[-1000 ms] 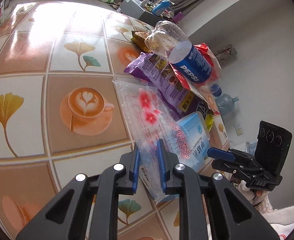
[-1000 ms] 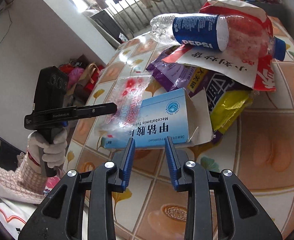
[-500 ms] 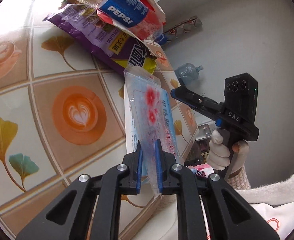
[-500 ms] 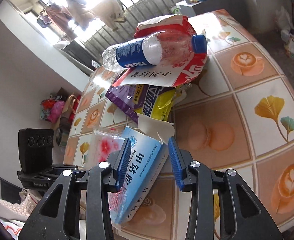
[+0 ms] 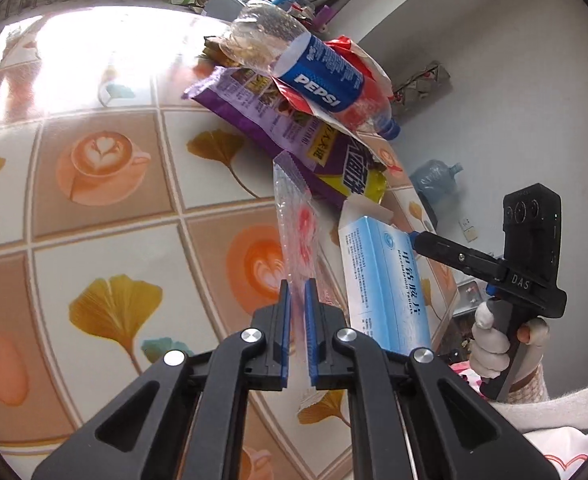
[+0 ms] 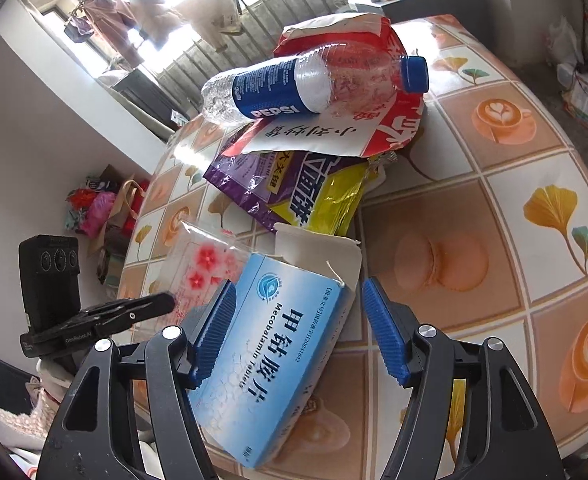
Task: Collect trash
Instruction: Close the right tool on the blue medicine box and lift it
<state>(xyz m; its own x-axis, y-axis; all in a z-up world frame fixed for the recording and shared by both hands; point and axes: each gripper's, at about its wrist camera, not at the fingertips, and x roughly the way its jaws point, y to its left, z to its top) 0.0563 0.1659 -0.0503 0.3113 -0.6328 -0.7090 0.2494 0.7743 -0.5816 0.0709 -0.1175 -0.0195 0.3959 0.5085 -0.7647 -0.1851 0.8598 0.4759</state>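
A clear wrapper (image 5: 294, 208) printed with red flowers stands upright between the blue pads of my left gripper (image 5: 298, 292), whose jaws are closing on its lower end. The right wrist view shows the same wrapper (image 6: 205, 264) pinched at the left gripper's tip (image 6: 165, 302). A blue medicine box (image 6: 277, 340) with an open flap lies on the table between the jaws of my right gripper (image 6: 298, 292). Those jaws are opening and the right pad stands apart from the box. In the left wrist view the box (image 5: 382, 280) lies beside the right gripper (image 5: 418, 238).
Behind lies a pile: a Pepsi bottle (image 6: 294, 84) on a red-and-white bag (image 6: 334, 132), over a purple packet (image 6: 261, 184) and a yellow one (image 6: 334, 200). The patterned table (image 6: 494, 200) ends just under my grippers. A water jug (image 5: 434, 182) stands on the floor.
The left gripper has raised the flower wrapper off the box and stood it upright. The right jaws have spread wide around the blue box.
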